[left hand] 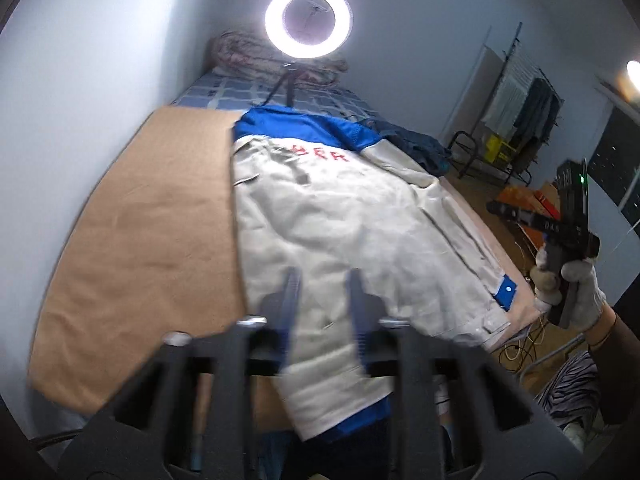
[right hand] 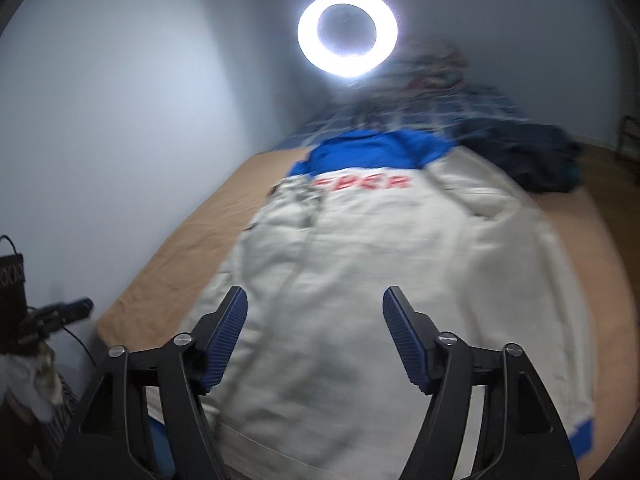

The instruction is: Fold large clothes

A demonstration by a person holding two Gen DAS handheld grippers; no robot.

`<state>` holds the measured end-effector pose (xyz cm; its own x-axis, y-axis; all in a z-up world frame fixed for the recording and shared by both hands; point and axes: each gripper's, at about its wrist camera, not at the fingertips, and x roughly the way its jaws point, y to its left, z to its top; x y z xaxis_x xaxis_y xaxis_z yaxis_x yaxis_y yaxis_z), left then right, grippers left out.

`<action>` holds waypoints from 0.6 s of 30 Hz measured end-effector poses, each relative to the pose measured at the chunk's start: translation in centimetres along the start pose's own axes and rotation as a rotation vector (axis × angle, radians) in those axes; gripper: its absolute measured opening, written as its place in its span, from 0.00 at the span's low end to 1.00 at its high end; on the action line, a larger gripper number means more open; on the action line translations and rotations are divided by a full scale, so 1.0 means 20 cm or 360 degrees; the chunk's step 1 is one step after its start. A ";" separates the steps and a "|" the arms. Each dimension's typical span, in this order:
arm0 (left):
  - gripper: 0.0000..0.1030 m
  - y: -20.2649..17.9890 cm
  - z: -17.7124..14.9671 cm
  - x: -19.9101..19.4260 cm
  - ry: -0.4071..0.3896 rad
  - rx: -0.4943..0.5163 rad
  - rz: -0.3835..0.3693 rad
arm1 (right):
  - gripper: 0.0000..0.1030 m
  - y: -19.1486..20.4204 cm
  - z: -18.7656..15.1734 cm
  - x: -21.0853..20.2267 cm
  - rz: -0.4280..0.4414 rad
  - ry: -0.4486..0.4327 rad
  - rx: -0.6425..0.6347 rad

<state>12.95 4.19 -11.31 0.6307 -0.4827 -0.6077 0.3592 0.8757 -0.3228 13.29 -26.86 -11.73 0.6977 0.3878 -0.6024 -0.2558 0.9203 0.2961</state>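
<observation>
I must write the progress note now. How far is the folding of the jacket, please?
Done: the beige and blue jacket lies flat on the bed, its left side already a straight folded edge. In hand: nothing; the left gripper and right gripper are both open above it. Left: the right sleeve is spread out, and the body is not yet folded up.

Jacket (left hand: 340, 224) on bed (left hand: 132, 220), ring light (left hand: 308, 20) behind

One jacket (left hand: 340, 220), one ring light (left hand: 308, 20), two tools.
</observation>
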 end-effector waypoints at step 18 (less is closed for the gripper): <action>0.49 -0.51 0.25 0.55 0.0211 0.0230 -0.0233 | 0.68 -0.96 -0.36 -0.28 -0.0410 0.0031 0.0546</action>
<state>19.80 -10.09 -11.10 0.4723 -0.5897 -0.6551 0.5406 0.7808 -0.3131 9.51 -46.35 -19.39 0.6961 0.1516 -0.7018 0.1650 0.9176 0.3618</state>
